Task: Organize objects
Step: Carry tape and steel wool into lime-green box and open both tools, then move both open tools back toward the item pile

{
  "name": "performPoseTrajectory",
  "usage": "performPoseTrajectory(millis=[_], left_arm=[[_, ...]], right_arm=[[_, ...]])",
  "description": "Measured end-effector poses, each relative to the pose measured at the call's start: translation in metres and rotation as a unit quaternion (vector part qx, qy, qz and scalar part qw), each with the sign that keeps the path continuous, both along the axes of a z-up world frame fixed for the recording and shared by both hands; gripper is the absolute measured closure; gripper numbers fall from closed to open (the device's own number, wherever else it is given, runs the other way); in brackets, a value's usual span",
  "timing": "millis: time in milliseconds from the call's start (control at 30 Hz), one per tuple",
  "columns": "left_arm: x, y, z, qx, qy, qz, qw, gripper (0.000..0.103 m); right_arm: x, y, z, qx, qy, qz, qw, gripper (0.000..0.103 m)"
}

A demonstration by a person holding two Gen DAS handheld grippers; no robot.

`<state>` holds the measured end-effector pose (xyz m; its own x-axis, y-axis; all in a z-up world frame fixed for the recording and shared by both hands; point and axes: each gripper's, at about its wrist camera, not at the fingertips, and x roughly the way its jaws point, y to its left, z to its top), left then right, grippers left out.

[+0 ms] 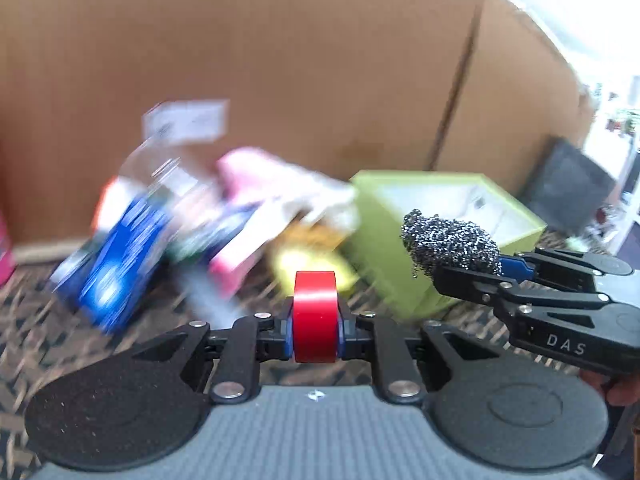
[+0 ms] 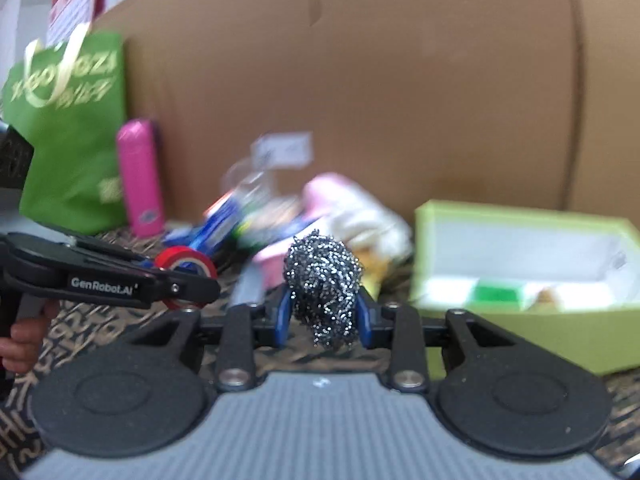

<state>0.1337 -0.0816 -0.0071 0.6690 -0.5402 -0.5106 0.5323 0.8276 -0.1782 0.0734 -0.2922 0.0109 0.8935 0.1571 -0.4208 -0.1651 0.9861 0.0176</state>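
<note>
My left gripper (image 1: 314, 326) is shut on a red tape roll (image 1: 314, 312), held above the patterned surface; the roll also shows in the right wrist view (image 2: 185, 266). My right gripper (image 2: 323, 312) is shut on a steel wool scrubber (image 2: 323, 280); the scrubber also shows in the left wrist view (image 1: 450, 242), close to the green box (image 1: 404, 264). The open green box (image 2: 520, 320) has a white lining and small items inside. A blurred pile of packages (image 1: 180, 232) lies left of the box.
A large cardboard wall (image 1: 300, 60) stands behind everything. A pink bottle (image 2: 140, 176) and a green bag (image 2: 68, 128) stand at the left. A dark box (image 1: 568, 188) sits at the far right. The floor is a patterned mat (image 1: 32, 312).
</note>
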Motion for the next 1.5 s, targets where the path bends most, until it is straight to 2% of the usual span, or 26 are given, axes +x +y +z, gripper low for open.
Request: performPoseTrajectory(millis=[100,233,367,467,567,600,633,667,700,733,767,833,900,1167,1267,1367,1500], left_arm=[[0.014,-0.047,0.02,-0.002,-0.024,-0.027,0.9993,0.085],[0.037,-0.103,0.033,-0.009,-0.03,-0.05,0.9983,0.085],[0.059,-0.156,0.027,0.003,-0.026,-0.059,0.9979,0.085],[0.073,-0.189,0.015,0.029,-0.021,-0.054,0.9979,0.085],[0.086,-0.202,0.004,0.026,-0.002,-0.055,0.9982,0.085],[0.089,-0.203,0.002,0.021,-0.002,-0.053,0.9984,0.077],[0.091,-0.206,-0.001,0.021,-0.003,-0.052,0.9984,0.045],[0.093,-0.209,-0.002,0.026,-0.005,-0.047,0.9985,0.024],[0.093,-0.212,-0.003,0.03,-0.017,-0.032,0.9989,0.002],[0.089,-0.213,-0.003,0.03,-0.038,-0.012,0.9987,0.001],[0.087,-0.215,-0.004,0.033,-0.054,0.003,0.998,0.001],[0.088,-0.218,-0.004,0.032,-0.054,0.002,0.998,0.0],[0.089,-0.22,-0.004,0.033,-0.049,0.008,0.9982,0.0],[0.072,-0.221,0.005,0.03,-0.077,0.014,0.9965,0.0],[0.062,-0.208,0.009,0.033,-0.087,0.011,0.9956,0.0],[0.052,-0.19,0.013,0.036,-0.087,0.015,0.9954,0.0],[0.034,-0.137,0.021,0.01,-0.094,0.048,0.9944,0.0]], right_arm=[[0.004,-0.039,0.015,-0.03,-0.018,-0.054,0.998,0.071],[0.022,-0.094,0.02,-0.052,-0.009,-0.117,0.992,0.071],[0.043,-0.138,0.009,-0.064,0.015,-0.162,0.985,0.071],[0.059,-0.164,-0.005,-0.045,0.044,-0.17,0.983,0.071],[0.072,-0.177,-0.017,-0.049,0.057,-0.169,0.983,0.07],[0.076,-0.18,-0.02,-0.05,0.058,-0.165,0.983,0.067],[0.078,-0.182,-0.023,-0.05,0.058,-0.159,0.984,0.057],[0.081,-0.185,-0.026,-0.052,0.059,-0.151,0.985,0.047],[0.083,-0.185,-0.029,-0.055,0.06,-0.145,0.986,0.021],[0.083,-0.184,-0.031,-0.059,0.054,-0.145,0.986,0.011],[0.081,-0.183,-0.032,-0.064,0.045,-0.14,0.987,0.011],[0.081,-0.186,-0.029,-0.066,0.039,-0.129,0.989,0.008],[0.076,-0.188,-0.027,-0.058,0.029,-0.129,0.989,0.001],[0.056,-0.182,-0.007,-0.043,0.001,-0.143,0.989,0.0],[0.052,-0.173,-0.003,-0.032,-0.006,-0.143,0.989,0.0],[0.05,-0.156,0.001,-0.023,-0.006,-0.14,0.99,0.0],[0.038,-0.12,0.014,-0.01,-0.016,-0.115,0.993,0.0]])
